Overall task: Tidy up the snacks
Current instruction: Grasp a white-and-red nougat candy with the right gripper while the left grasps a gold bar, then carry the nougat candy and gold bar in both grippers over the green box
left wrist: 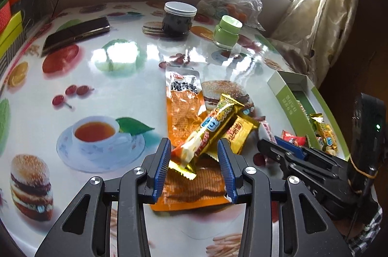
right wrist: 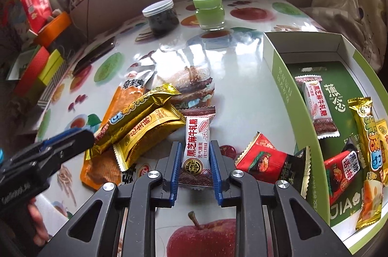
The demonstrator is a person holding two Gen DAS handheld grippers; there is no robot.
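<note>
Done: several snacks already lie in the green box (right wrist: 278, 77) at the right of the right wrist view: a white nougat, a gold bar, a red pack and others.
Left: a heap remains on the table (right wrist: 242, 62) at centre left: the orange pouch (right wrist: 97, 167), the gold bar (right wrist: 135, 111), the gold pack (right wrist: 148, 133), plus the red candy (right wrist: 264, 160) lying just beside the box wall.
Step in hand: judged about halfway; the white nougat (right wrist: 196, 143) looks next to go into the box.
Right claw (right wrist: 196, 147): clenched on the nougat, its blue pads pressing the wrapper's two long sides near the lower end.
Nougat place: lower centre of the right wrist view, between the gold pack and the red candy, seemingly not yet lifted off the table.
Nougat axis: long axis runs up the frame, in line with the fingers; the far crimped end points away towards the burger print.
Left claw (left wrist: 195, 155): partly spread around the near end of the gold bar (left wrist: 213, 126); whether the pads press it, I cannot tell.
Gold bar axis: slants from lower centre to upper right in the left wrist view.
</note>
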